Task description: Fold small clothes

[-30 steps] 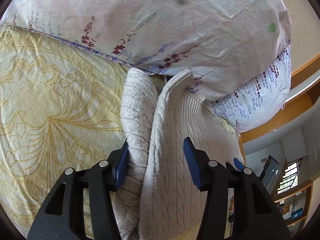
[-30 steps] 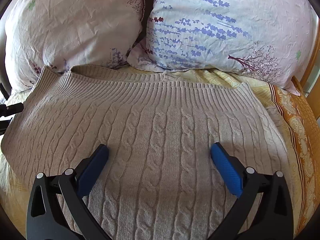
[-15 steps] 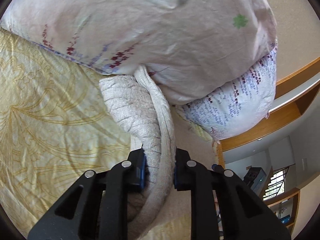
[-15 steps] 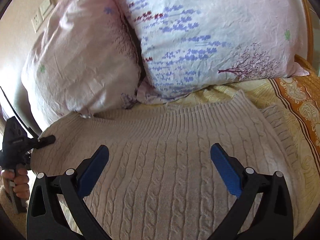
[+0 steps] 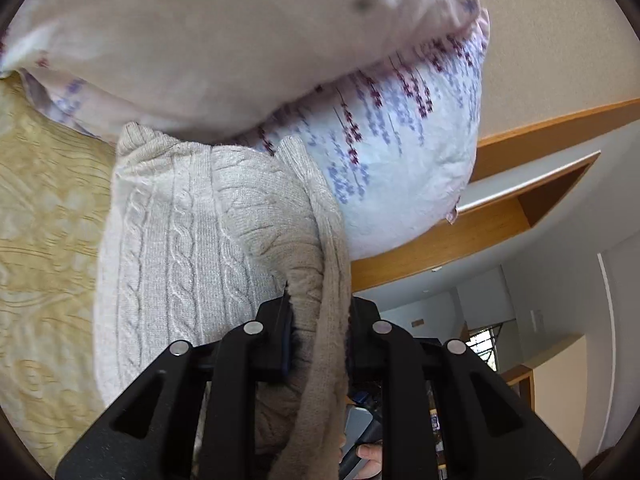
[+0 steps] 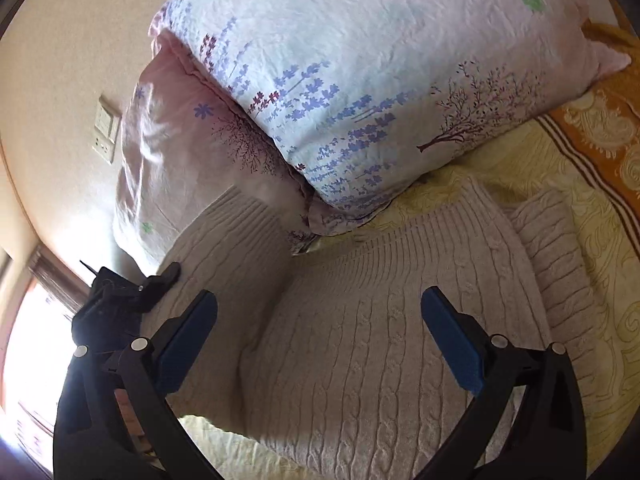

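Observation:
A beige cable-knit sweater (image 6: 380, 340) lies on the yellow bedspread (image 6: 500, 176), its ribbed hem toward the pillows. My left gripper (image 5: 318, 320) is shut on the sweater's left edge (image 5: 316, 280) and holds it lifted off the bed, so that side stands up as a fold (image 6: 224, 248). The left gripper also shows in the right wrist view (image 6: 160, 278), at the raised edge. My right gripper (image 6: 320, 340) is open and empty, hovering over the middle of the sweater. A sleeve (image 6: 560, 272) lies folded along the sweater's right side.
Two floral pillows (image 6: 360, 80) (image 6: 180, 152) lean against the wall just beyond the sweater. An orange border of the bedspread (image 6: 600, 140) runs at the right. A wooden headboard ledge (image 5: 500, 208) and a wall socket (image 6: 105, 130) are behind.
My left gripper closed on the sweater's left edge and lifted it up and inward. My right gripper rose and tilted left, staying open.

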{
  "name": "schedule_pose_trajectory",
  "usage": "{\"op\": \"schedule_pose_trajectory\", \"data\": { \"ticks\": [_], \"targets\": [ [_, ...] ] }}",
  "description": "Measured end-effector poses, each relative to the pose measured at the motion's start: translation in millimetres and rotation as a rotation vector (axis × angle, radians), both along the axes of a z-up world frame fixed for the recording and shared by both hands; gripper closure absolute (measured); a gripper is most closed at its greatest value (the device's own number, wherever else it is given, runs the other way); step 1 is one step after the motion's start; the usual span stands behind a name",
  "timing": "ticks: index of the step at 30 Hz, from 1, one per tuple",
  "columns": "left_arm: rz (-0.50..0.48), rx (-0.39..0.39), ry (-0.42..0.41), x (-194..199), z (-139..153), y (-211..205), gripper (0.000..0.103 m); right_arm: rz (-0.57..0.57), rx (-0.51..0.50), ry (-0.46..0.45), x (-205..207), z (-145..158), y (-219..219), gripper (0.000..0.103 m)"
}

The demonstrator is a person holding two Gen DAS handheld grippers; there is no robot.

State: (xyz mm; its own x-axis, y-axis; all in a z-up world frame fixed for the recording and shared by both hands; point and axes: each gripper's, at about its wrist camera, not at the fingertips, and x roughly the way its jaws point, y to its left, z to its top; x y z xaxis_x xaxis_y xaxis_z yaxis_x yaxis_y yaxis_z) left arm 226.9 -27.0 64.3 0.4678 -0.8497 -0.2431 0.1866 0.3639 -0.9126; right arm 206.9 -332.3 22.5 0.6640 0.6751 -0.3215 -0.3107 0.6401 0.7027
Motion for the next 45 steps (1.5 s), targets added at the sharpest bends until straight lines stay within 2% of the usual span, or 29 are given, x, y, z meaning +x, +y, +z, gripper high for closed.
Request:
{"op": "schedule_pose_trajectory", "data": {
  "ticks": [7, 11, 15, 18, 22, 25, 27, 28, 30, 33, 36, 37, 38, 40, 41, 42, 43, 44, 45],
  "targets": [
    [-0.124, -0.033, 0.042, 19, -27, -90, 0.085, -0.057, 0.226, 0.111, 6, -21, -53, 0.001],
    [-0.147, 0.011, 0.057, 24, -39, -121, 0.085, -0.113, 0.274, 0.110, 3, -21, -72, 0.001],
    [-0.149, 0.091, 0.066, 29, -47, -142, 0.082, -0.142, 0.289, 0.119, 5, -26, -83, 0.001],
    [-0.170, 0.094, 0.044, 32, -40, -156, 0.070, -0.144, 0.299, 0.135, 9, -29, -86, 0.001],
    [-0.259, -0.014, 0.065, 33, -36, -163, 0.055, -0.129, 0.329, 0.146, 10, -34, -91, 0.001],
    [-0.266, 0.001, 0.009, 18, -20, -146, 0.041, -0.129, 0.333, 0.164, 11, -39, -95, 0.001],
    [-0.236, 0.078, -0.072, 5, -4, -128, 0.027, -0.124, 0.311, 0.166, 11, -38, -94, 0.001],
    [-0.213, 0.156, -0.124, -4, 5, -119, 0.024, -0.121, 0.297, 0.162, 10, -37, -93, 0.002],
    [-0.147, 0.337, -0.219, -28, 16, -97, 0.022, -0.107, 0.268, 0.150, 11, -33, -88, 0.010],
    [-0.102, 0.564, -0.319, -59, 16, -71, 0.021, -0.104, 0.205, 0.154, 14, -31, -79, 0.014],
    [-0.074, 0.742, -0.406, -80, 8, -56, 0.021, -0.115, 0.119, 0.171, 18, -30, -70, 0.018],
    [-0.064, 0.788, -0.427, -82, 5, -55, 0.021, -0.119, 0.094, 0.180, 19, -29, -69, 0.023],
    [-0.056, 0.825, -0.435, -83, 1, -53, 0.021, -0.127, 0.066, 0.188, 20, -27, -67, 0.027],
    [-0.043, 0.847, -0.428, -81, -8, -44, 0.019, -0.132, -0.030, 0.200, 24, -22, -61, 0.045],
    [-0.040, 0.831, -0.415, -78, -11, -42, 0.014, -0.130, -0.090, 0.214, 27, -21, -58, 0.051],
    [-0.045, 0.807, -0.391, -74, -15, -39, 0.013, -0.127, -0.143, 0.229, 30, -21, -54, 0.063],
    [-0.049, 0.798, -0.360, -71, -22, -35, 0.013, -0.122, -0.188, 0.242, 33, -20, -51, 0.070],
    [-0.052, 0.795, -0.335, -69, -25, -34, 0.013, -0.116, -0.214, 0.245, 35, -18, -49, 0.072],
    [-0.049, 0.793, -0.323, -68, -27, -33, 0.013, -0.115, -0.226, 0.243, 36, -15, -49, 0.083]
  ]
}}
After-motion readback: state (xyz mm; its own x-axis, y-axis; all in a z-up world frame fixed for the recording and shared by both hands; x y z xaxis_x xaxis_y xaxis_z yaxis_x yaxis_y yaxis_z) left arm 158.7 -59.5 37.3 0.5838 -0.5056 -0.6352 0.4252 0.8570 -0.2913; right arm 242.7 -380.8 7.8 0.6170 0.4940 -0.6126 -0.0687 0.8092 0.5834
